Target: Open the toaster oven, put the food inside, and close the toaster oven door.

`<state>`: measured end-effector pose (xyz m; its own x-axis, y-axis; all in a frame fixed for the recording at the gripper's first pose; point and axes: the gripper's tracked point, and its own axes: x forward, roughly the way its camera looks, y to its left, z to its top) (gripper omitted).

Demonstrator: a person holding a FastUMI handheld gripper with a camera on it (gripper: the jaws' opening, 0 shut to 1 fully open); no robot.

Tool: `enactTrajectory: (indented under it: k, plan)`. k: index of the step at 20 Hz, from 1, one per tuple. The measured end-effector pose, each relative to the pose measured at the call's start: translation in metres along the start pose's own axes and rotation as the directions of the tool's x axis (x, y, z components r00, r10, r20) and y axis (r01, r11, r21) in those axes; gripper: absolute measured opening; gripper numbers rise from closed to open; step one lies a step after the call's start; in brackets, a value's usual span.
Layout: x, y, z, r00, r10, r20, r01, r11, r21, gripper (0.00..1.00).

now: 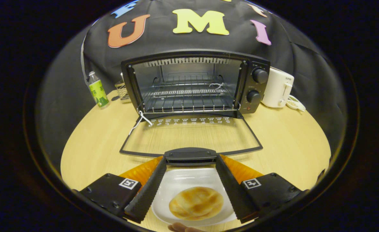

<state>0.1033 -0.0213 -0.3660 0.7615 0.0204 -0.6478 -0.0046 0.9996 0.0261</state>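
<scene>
Tool (191,161) spread wide, fingers (149,190) apart and pinching nothing, tips level with the door handle (190,155). Between the fingers, lower down: white plate (179,182) on the bench (289,141), carrying a round golden-brown bun (196,203) near its close edge. Orange wedges (144,169) showing just outside each finger, beside the plate. Fingertip (184,228) of a person at the plate's near rim.

Ahead of the fingers: oven (194,83), black, door (189,135) dropped fully open and lying flat toward the tool, glass pane showing the wood below. Handle at the door's near edge, just touching or nearly touching the finger tips; cannot tell which. Inside, a wire rack (186,101), bare, with heating bars behind. White string (141,120) hanging at the left hinge corner, another bit of white tie (216,85) on the rack's right back. Two knobs (259,76) on the right panel, one above the other.

Left of the oven: bottle (98,90) with a green label, upright, and a small wire basket (122,91) just beside the oven's side. Right of the oven: white kettle (277,87), with a small dish (295,103) next to it.
</scene>
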Motion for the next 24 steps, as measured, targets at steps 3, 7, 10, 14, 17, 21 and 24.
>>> enactTrajectory:
  k: [3,7,10,14,17,21,24]
  plan:
    - [-0.007,-0.003,-0.001,1.000,0.024,0.016,-0.024,0.999,0.045,1.00]
    - [-0.028,-0.004,0.003,0.995,0.041,0.093,-0.042,0.999,0.010,1.00]
    - [-0.045,-0.001,-0.013,0.993,0.071,0.094,-0.074,0.997,0.035,1.00]
    - [-0.065,0.000,-0.036,0.987,0.075,0.141,-0.079,0.997,0.021,1.00]
    - [-0.072,-0.004,-0.054,0.986,0.047,0.162,-0.050,0.999,0.016,1.00]
    - [-0.074,-0.001,-0.069,0.985,0.034,0.166,-0.036,0.999,0.009,1.00]
    - [-0.072,-0.004,-0.075,0.987,0.018,0.161,-0.016,1.000,-0.009,1.00]
